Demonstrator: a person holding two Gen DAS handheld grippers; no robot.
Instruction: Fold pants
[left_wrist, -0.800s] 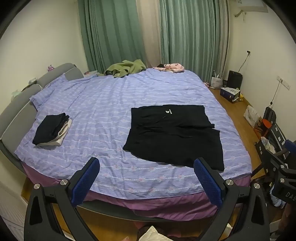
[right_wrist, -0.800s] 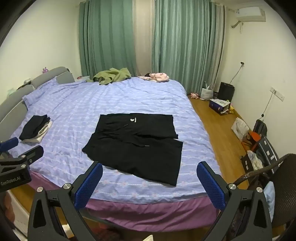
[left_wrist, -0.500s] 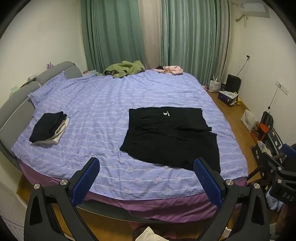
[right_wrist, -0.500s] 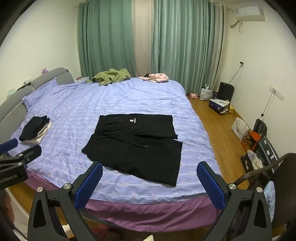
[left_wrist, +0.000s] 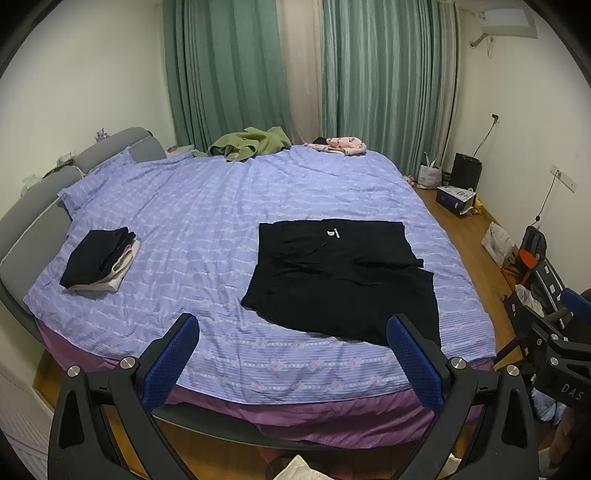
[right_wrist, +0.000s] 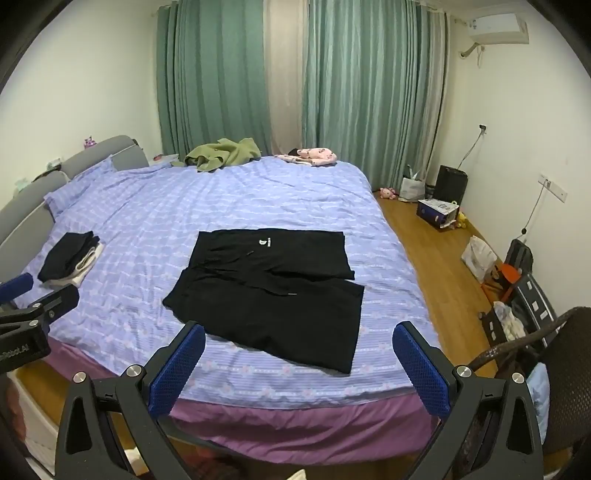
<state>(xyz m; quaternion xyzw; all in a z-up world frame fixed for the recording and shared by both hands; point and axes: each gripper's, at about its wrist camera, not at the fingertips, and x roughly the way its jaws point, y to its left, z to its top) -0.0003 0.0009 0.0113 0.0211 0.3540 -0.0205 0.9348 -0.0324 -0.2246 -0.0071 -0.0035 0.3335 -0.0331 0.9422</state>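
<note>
Black pants (left_wrist: 341, 280) lie flat near the front edge of your lilac bed (left_wrist: 207, 206).
Your left gripper (left_wrist: 293, 356) and right gripper (right_wrist: 299, 363) hang before that edge, jaws spread wide, gripping nothing, clear of the cloth.

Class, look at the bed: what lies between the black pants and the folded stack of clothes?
Only bare purple bedsheet separates the black pants from the folded stack; both wrist views show it.
</note>
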